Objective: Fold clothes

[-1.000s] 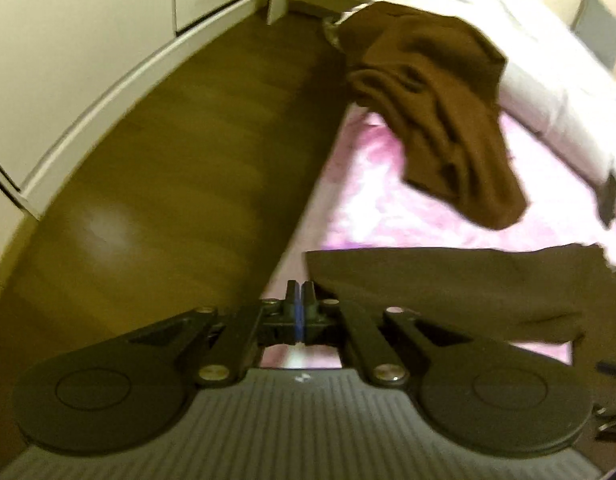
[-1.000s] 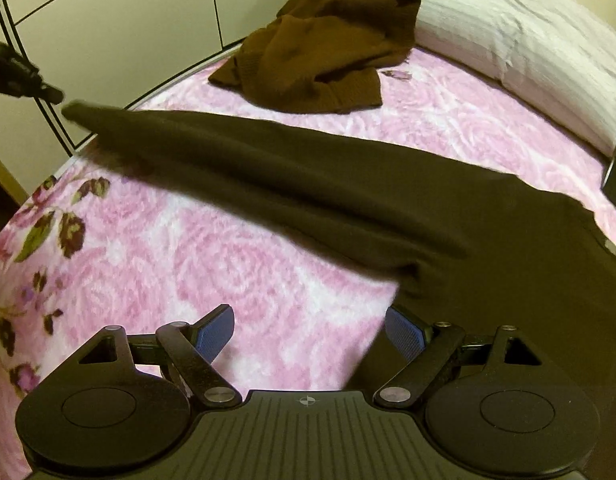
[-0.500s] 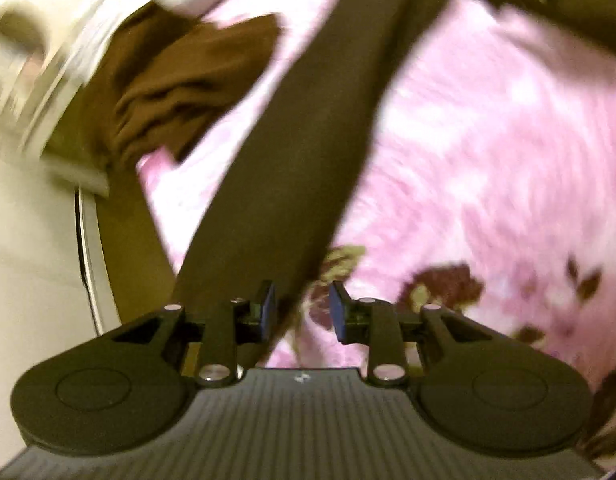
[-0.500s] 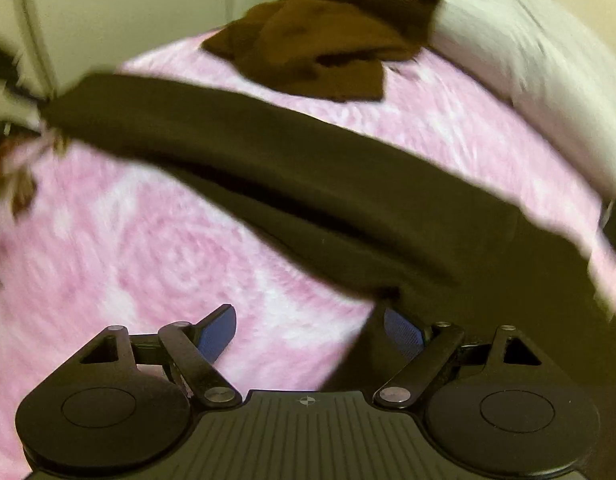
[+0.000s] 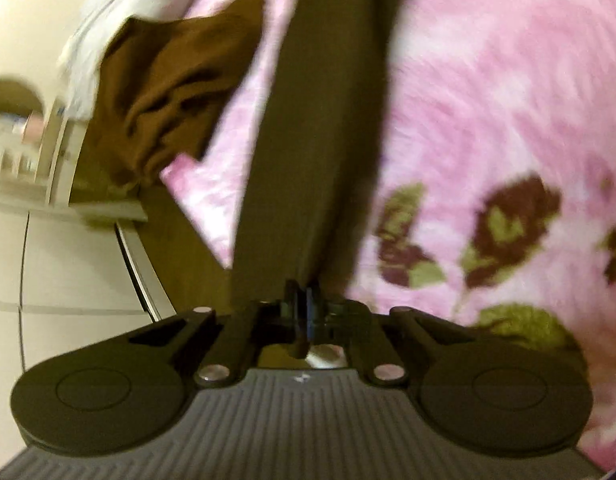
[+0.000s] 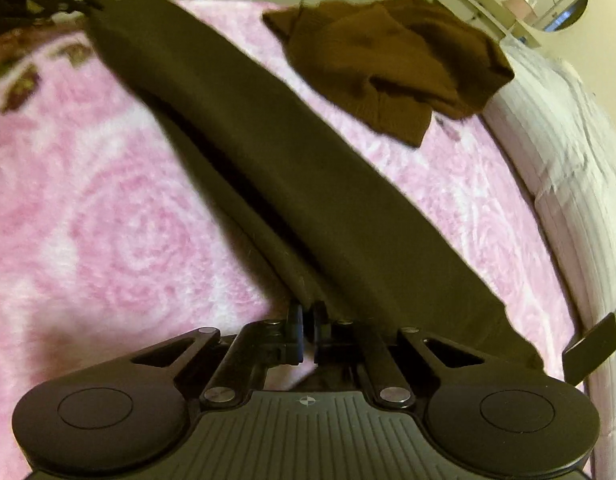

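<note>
**Both tools clamped on one dark garment stretched over the bed**

Left tool [image 5: 304, 304]: fingers drawn together at 6 o'clock in the left wrist view, pinching one end of the dark garment [image 5: 319, 120]. The cloth runs from the fingertips toward 12 o'clock as a long, narrow band and leaves the frame at the top. The view is motion-blurred.

Right tool [image 6: 306, 320]: fingers drawn together, gripping a folded edge of the same dark garment [image 6: 292, 176]. In the right wrist view the cloth extends from the tool toward 10 o'clock, and its far end meets the left tool [image 6: 40, 0], which shows only as a dark blurred shape.

The garment spans between the two tools above the pink floral blanket [image 6: 108, 220] covering the bed. Whether its middle rests on the blanket cannot be told.

A brown sweater [image 6: 391, 60] lies crumpled on the blanket at 1 o'clock in the right wrist view, apart from the dark garment. In the left wrist view the same sweater [image 5: 172, 92] sits at 10 o'clock. A white pillow [image 6: 563, 152] lies along the bed's edge at 3 o'clock, touching the sweater. A dark flat object [image 6: 591, 348] lies at 4 o'clock by the pillow; it cannot be identified.

Markings: no legible writing. Each tool body bears a small round emblem [image 6: 306, 401] only.
</note>
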`<control>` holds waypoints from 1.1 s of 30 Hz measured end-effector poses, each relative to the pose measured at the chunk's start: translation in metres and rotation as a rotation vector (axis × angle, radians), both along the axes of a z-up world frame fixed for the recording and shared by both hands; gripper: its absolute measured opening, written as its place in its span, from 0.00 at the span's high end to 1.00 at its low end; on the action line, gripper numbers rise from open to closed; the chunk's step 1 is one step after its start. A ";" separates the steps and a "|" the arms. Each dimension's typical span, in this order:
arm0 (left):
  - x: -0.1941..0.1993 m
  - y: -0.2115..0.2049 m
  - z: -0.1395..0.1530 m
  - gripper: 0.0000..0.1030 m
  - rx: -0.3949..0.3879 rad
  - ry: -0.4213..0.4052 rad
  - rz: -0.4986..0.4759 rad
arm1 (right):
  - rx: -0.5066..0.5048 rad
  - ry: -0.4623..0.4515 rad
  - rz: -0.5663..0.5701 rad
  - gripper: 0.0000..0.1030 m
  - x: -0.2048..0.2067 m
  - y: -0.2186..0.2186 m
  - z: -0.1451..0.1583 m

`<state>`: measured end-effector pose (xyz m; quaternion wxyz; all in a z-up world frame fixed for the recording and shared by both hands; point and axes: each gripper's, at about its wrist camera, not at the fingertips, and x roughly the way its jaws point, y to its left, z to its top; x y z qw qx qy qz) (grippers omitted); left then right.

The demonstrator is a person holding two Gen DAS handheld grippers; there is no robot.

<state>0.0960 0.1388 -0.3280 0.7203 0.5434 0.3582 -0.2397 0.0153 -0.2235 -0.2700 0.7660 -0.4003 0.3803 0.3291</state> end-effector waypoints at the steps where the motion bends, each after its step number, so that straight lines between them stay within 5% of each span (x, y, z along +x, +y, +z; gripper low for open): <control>1: 0.004 0.003 0.010 0.97 -0.037 0.014 0.037 | 0.009 0.011 0.015 0.98 -0.002 -0.004 0.008; 4: 0.007 0.008 0.027 0.97 -0.100 0.053 0.106 | 0.027 0.047 0.056 0.98 -0.007 -0.016 0.025; 9: -0.006 0.007 0.013 0.93 -0.049 0.107 0.103 | 0.011 0.082 0.073 0.97 -0.014 -0.018 0.009; 13: -0.026 0.010 0.010 0.87 -0.038 0.114 0.144 | 0.096 0.122 -0.046 0.96 -0.016 -0.023 0.006; 14: -0.030 0.011 0.012 0.86 -0.046 0.116 0.161 | 0.136 0.143 -0.100 0.90 -0.018 -0.027 0.007; 16: -0.039 0.009 0.018 0.84 -0.074 0.126 0.192 | 0.215 0.182 -0.218 0.31 -0.024 -0.041 0.009; 17: -0.044 0.005 0.021 0.83 -0.092 0.130 0.201 | 0.256 0.202 -0.280 0.25 -0.029 -0.049 0.010; 21: -0.066 -0.019 0.036 0.79 -0.186 0.165 0.225 | 0.393 0.387 -0.586 0.25 -0.049 -0.107 0.007; 24: -0.089 -0.051 0.045 0.74 -0.266 0.217 0.187 | 0.413 0.433 -0.783 0.25 -0.081 -0.157 0.009; 30: -0.142 -0.136 0.048 0.71 -0.358 0.346 0.030 | 0.312 0.474 -1.134 0.25 -0.169 -0.265 0.015; 33: -0.169 -0.176 0.050 0.69 -0.374 0.397 -0.040 | 0.283 0.424 -1.241 0.25 -0.210 -0.313 0.030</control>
